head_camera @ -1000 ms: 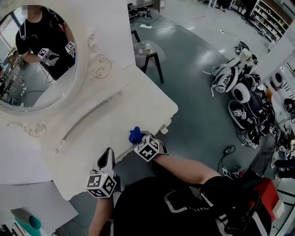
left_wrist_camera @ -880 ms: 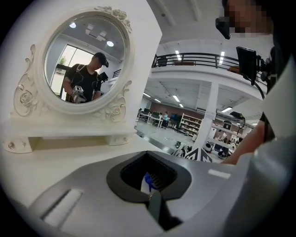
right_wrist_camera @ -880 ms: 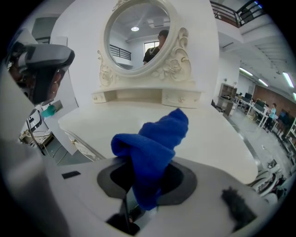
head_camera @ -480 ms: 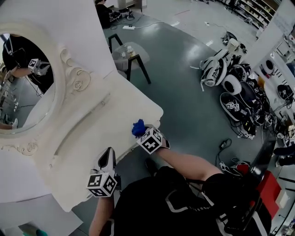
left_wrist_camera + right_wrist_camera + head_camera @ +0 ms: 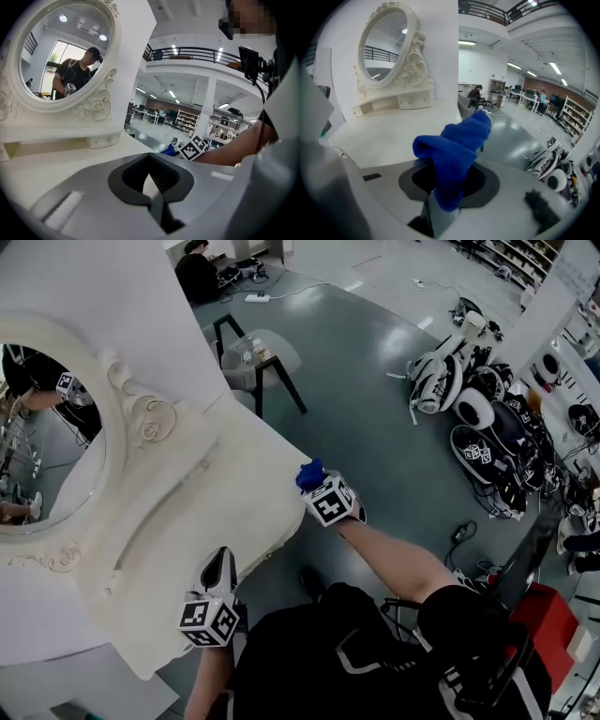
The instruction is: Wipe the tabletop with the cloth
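The white dressing tabletop (image 5: 216,493) runs from the lower left up to its right corner. A bunched blue cloth (image 5: 309,474) rests at that right corner, and my right gripper (image 5: 315,484) is shut on it. In the right gripper view the cloth (image 5: 457,150) sticks up out of the shut jaws over the tabletop (image 5: 389,136). My left gripper (image 5: 223,559) lies at the table's near edge, shut and holding nothing. The left gripper view shows the left gripper (image 5: 154,187) closed, with the cloth (image 5: 169,150) far off at the right.
An oval mirror (image 5: 37,446) in a carved white frame stands at the table's back. On the floor beyond are a small round glass side table (image 5: 262,357) and a heap of black and white gear (image 5: 487,418). A person (image 5: 197,273) sits far off.
My right gripper has carried the blue cloth along the table's edge, away from me and toward the right corner. The left gripper has stayed at the near edge.
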`<control>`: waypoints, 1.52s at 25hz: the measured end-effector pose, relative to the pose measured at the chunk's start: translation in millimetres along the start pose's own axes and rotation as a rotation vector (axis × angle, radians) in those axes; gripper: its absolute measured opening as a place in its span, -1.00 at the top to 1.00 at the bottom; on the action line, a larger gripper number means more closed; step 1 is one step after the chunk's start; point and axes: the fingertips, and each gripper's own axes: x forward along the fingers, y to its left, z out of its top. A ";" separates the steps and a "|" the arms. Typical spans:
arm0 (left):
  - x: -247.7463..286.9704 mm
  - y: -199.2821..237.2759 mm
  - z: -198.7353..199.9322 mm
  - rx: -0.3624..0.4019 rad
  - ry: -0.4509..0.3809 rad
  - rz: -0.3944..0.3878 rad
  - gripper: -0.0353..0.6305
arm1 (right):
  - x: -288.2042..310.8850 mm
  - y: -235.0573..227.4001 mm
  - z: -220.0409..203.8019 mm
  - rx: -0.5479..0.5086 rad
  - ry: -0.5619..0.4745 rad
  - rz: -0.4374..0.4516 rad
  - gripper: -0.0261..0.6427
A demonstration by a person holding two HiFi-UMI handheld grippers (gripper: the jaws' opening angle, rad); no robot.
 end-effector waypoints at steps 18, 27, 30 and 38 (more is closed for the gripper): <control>-102.1 67.4 22.5 -0.033 -0.138 0.147 0.87 | -61.0 85.1 123.4 -0.029 -0.352 0.085 0.55; -234.6 139.4 35.6 -0.047 -0.295 0.441 0.87 | -121.1 233.9 204.5 -0.062 -0.549 0.332 0.55; -278.8 159.6 41.5 -0.056 -0.377 0.550 0.87 | -135.6 274.2 216.0 -0.062 -0.570 0.404 0.55; -332.8 169.1 56.4 -0.085 -0.462 0.508 0.87 | -176.4 359.3 231.3 -0.185 -0.626 0.474 0.56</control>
